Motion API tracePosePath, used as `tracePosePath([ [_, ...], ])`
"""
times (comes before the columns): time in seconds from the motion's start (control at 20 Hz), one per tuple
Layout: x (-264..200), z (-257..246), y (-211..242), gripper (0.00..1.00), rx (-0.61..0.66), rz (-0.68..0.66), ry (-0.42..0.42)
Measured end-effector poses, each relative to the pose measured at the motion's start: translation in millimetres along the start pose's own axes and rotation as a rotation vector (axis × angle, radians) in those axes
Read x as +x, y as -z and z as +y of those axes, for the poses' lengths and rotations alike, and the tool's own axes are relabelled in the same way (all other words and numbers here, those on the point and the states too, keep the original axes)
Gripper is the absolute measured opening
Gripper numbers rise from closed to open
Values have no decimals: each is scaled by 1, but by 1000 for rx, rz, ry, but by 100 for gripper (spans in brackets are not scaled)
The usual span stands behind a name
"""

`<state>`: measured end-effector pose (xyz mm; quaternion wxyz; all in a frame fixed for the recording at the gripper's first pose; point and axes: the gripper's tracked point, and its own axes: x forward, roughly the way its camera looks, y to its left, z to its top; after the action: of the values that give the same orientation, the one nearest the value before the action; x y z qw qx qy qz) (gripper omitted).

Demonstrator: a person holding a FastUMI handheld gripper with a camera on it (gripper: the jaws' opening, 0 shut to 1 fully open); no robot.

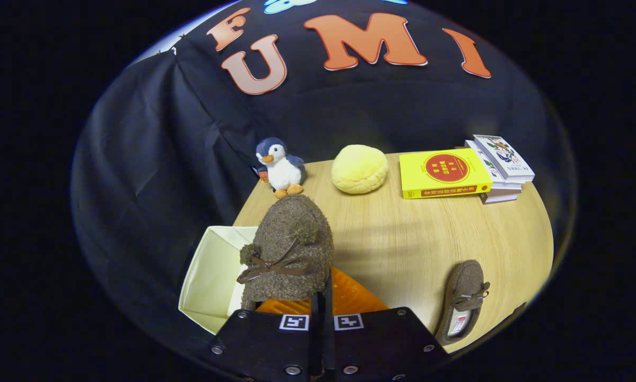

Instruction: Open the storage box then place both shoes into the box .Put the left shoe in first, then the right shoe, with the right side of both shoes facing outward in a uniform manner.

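- The wooden tabletop (402, 239) carries everything here and runs back to the black cloth wall.
- The storage box (211, 276), cream inside and open at the top, sits at the tabletop's near left corner, partly behind the raised shoe.
- A brown fuzzy shoe (288, 254) with pom-poms and a bow is clamped in the tongs (322, 300), whose fingers are closed on its heel end; it hangs toe forward beside the box's right edge.
- A stack of books (463, 172) lies at the far right.
- A yellow round cushion (359, 168) sits far centre.
- The second shoe (463, 300) lies on the tabletop, right of the tongs.
- A plush penguin (279, 167) stands far left.
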<state>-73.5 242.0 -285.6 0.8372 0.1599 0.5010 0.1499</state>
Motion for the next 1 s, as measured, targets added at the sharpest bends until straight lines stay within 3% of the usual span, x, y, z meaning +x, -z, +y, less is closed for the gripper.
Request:
tracePosePath([
  [0.25,6,65,-13,3,-25,5,-45],
  [0.55,34,133,2,3,7,67,-111],
  [0.8,71,170,38,3,12,146,-104],
  [1.0,94,177,68,3,35,217,-49],
])
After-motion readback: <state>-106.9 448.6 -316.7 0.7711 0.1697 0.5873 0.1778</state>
